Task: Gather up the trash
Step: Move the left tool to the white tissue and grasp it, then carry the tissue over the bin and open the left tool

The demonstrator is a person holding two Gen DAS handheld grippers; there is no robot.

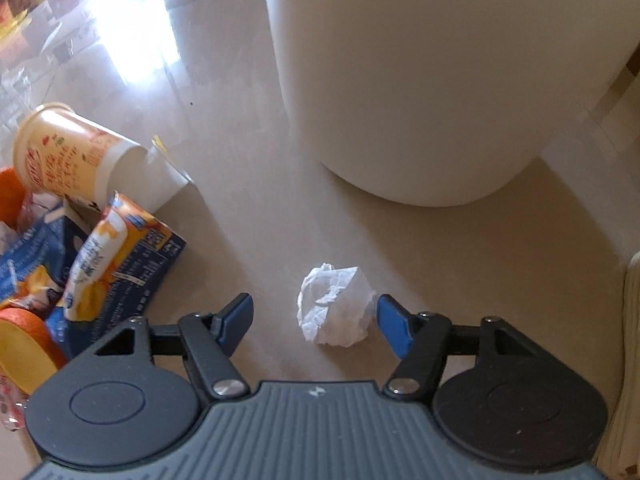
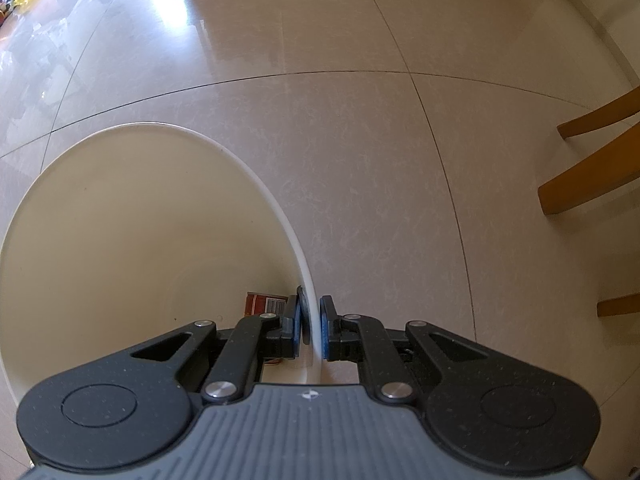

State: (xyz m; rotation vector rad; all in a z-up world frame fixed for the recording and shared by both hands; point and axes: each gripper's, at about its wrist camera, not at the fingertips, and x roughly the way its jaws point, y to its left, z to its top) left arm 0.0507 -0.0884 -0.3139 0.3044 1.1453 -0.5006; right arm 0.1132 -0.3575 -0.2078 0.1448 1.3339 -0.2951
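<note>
A crumpled white tissue (image 1: pixel 336 308) lies on the beige floor, between the blue pads of my left gripper (image 1: pixel 315 316). The right-hand pad is at the tissue's edge and the left-hand pad stands well apart from it, so the jaws are open. Just beyond rises the white trash bin (image 1: pixel 420 80). My right gripper (image 2: pixel 311 320) is shut on the bin's rim (image 2: pixel 256 176), one pad inside and one outside. A red can (image 2: pixel 264 304) lies at the bottom of the bin.
A heap of trash sits at the left: a tipped paper cup (image 1: pixel 68 152), a blue and orange carton (image 1: pixel 132 248), an orange lid (image 1: pixel 24 344). Wooden chair legs (image 2: pixel 592 184) stand at the right. Something cream-coloured and ribbed (image 1: pixel 632 360) borders the right edge.
</note>
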